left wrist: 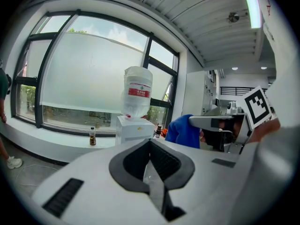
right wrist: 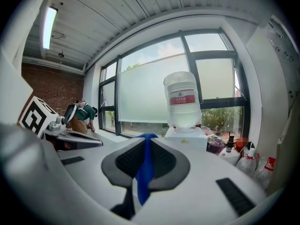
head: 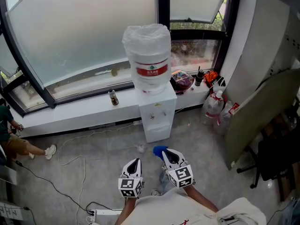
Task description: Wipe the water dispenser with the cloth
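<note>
Against the white window ledge, on grey concrete floor, stands the water dispenser (head: 157, 114): a white, boxy cabinet topped by an upturned clear jug (head: 148, 55) with a red label band and crinkled thin plastic over its top. Well short of it, the right gripper (head: 167, 154) has its jaws clamped on the cloth (head: 160, 149), a soft bright-blue fabric that hangs as a narrow fold between the ribbed dark pads (right wrist: 165, 163) and bunches past the tips. The left gripper (head: 135, 162), just beside it, has its jaws pressed together with nothing between them.
</note>
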Available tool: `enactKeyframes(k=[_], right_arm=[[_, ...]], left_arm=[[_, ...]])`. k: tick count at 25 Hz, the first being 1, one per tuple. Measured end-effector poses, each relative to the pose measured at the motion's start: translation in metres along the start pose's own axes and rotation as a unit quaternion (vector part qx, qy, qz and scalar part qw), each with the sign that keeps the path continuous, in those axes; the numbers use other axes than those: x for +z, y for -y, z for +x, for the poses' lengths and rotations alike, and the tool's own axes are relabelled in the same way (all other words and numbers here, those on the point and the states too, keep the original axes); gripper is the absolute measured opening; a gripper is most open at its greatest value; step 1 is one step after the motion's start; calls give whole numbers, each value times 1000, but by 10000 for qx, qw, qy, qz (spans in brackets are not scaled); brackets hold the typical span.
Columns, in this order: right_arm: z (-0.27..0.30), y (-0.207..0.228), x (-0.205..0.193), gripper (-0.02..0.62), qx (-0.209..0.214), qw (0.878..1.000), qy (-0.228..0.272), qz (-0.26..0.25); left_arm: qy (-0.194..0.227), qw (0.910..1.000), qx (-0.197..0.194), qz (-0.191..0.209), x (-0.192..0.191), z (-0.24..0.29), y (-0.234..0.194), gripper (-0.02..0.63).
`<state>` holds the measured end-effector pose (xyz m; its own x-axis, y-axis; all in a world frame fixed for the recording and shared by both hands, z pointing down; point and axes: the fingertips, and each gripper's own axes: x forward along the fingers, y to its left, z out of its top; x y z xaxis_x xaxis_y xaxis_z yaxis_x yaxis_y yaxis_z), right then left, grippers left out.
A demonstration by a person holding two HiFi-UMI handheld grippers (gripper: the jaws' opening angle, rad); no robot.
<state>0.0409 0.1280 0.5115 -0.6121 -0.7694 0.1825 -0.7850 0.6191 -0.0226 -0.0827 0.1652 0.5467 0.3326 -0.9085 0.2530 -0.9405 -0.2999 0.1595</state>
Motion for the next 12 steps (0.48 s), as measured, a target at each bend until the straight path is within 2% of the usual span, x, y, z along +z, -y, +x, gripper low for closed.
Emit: enactKeyframes(k=[12], right_arm=[[-11,-4,1,37,-23,10000,47,3]], left_arm=[[77,9999,-17,83,2,-8,7,12]])
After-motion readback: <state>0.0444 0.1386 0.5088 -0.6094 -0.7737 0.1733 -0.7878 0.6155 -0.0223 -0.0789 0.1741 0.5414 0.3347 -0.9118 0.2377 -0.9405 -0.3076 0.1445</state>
